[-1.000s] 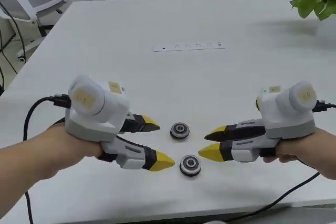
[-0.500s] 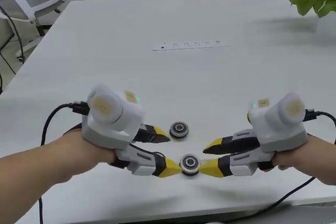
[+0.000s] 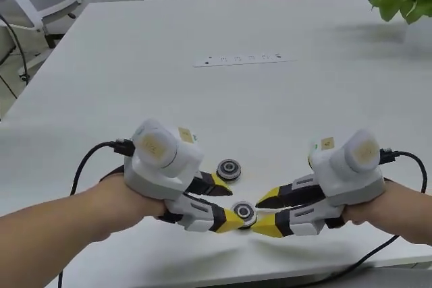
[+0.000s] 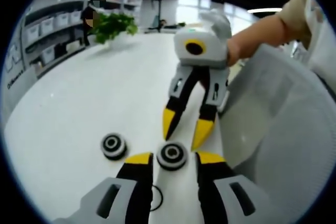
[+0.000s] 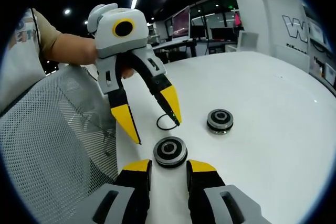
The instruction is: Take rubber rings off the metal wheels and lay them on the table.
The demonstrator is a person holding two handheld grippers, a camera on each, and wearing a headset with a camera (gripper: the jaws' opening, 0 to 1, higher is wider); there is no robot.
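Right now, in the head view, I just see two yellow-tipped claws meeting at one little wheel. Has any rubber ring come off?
Observer: Seemingly one. The right gripper view shows a thin black ring lying flat on the table, by a jaw tip of the left gripper.
Operator: Is the right claw squeezing the wheel?
Observer: No. The right gripper has its jaws open, and the near metal wheel sits just ahead of their tips.
Operator: Anything beside the table?
Observer: A white mesh chair back stands at the table's edge, next to the person.
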